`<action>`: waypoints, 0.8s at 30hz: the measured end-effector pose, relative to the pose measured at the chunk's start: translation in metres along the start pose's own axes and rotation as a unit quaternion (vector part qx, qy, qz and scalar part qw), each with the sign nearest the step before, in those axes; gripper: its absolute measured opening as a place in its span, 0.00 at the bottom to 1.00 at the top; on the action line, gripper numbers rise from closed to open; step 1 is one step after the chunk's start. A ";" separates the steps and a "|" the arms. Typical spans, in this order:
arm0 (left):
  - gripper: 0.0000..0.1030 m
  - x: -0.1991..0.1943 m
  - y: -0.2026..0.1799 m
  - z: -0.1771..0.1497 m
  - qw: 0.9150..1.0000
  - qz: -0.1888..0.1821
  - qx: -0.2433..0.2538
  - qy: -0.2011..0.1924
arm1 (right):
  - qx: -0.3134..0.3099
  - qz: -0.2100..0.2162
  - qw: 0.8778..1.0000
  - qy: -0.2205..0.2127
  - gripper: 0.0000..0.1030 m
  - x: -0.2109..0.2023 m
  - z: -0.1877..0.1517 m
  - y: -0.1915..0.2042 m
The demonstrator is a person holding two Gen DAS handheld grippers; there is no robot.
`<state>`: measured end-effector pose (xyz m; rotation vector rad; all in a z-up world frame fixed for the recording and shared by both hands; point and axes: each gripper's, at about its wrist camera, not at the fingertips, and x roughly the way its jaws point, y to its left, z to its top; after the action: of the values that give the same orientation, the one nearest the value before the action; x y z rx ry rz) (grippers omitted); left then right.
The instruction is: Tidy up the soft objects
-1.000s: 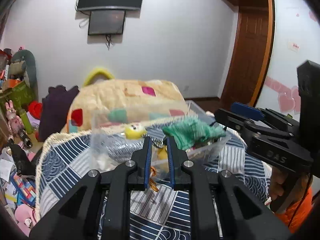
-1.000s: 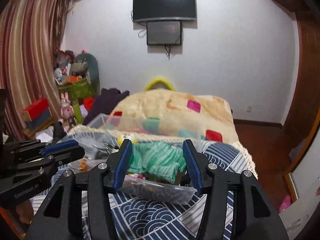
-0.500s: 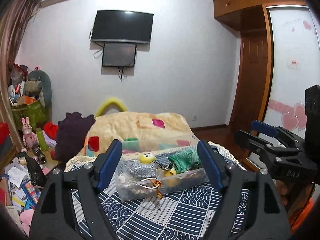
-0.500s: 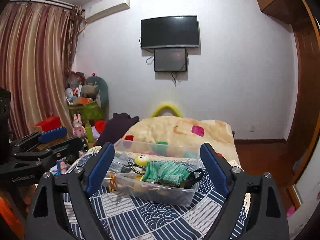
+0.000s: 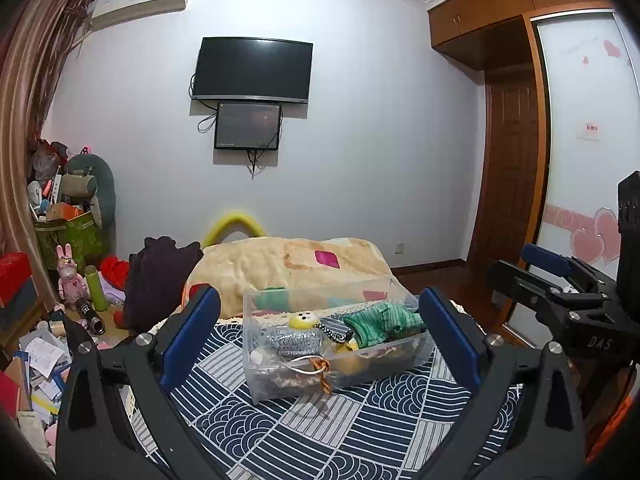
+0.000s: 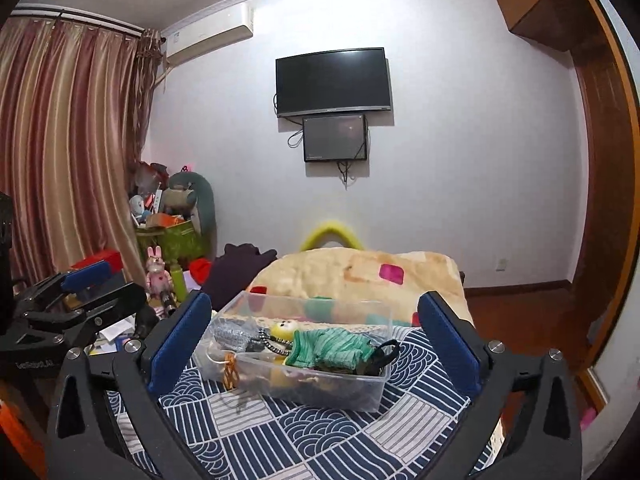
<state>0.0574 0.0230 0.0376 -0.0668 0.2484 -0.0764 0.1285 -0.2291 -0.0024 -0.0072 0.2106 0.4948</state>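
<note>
A clear plastic bin (image 5: 360, 376) (image 6: 340, 394) sits on a navy patterned cloth (image 5: 328, 432) (image 6: 320, 428). It holds a green striped knit piece (image 5: 384, 322) (image 6: 328, 346), a yellow plush face (image 5: 302, 321) (image 6: 282, 329), a grey knit item (image 5: 292, 342) (image 6: 232, 332) and an orange cord (image 5: 320, 372) (image 6: 230, 372). My left gripper (image 5: 320, 340) is open and empty, drawn back from the bin. My right gripper (image 6: 316, 344) is open and empty, also back from it. Each gripper shows at the edge of the other's view.
A cream blanket with coloured patches (image 5: 288, 268) (image 6: 360, 276) lies behind the bin. A dark purple garment (image 5: 160, 276) lies to its left. Toys, boxes and papers (image 5: 48, 320) crowd the floor at left. A wooden door (image 5: 508, 168) and wardrobe stand right.
Both grippers have opened wide and pulled back and up from the bin. The left was nearly shut at the bin's front wall; the right was around the green knit piece.
</note>
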 end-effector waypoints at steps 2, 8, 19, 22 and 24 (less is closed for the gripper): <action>0.98 0.002 0.000 -0.001 1.000 0.002 -0.002 0.001 | 0.002 -0.001 1.000 0.000 1.00 0.000 -0.001 -0.001; 0.99 0.004 0.002 -0.006 1.000 0.003 -0.008 0.007 | 0.003 -0.002 1.000 -0.001 1.00 -0.003 -0.003 -0.003; 0.99 0.004 0.001 -0.009 1.000 0.006 -0.002 0.010 | 0.003 0.000 1.000 -0.002 1.00 -0.006 -0.004 -0.002; 0.99 0.004 0.001 -0.009 1.000 0.006 -0.001 0.012 | 0.003 0.000 1.000 -0.002 1.00 -0.007 -0.004 -0.001; 0.99 0.004 0.001 -0.010 1.000 0.007 -0.001 0.011 | 0.004 0.000 1.000 -0.002 1.00 -0.007 -0.004 -0.001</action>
<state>0.0589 0.0230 0.0271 -0.0666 0.2710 -0.0639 0.1226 -0.2337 -0.0046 0.0015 0.2077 0.4947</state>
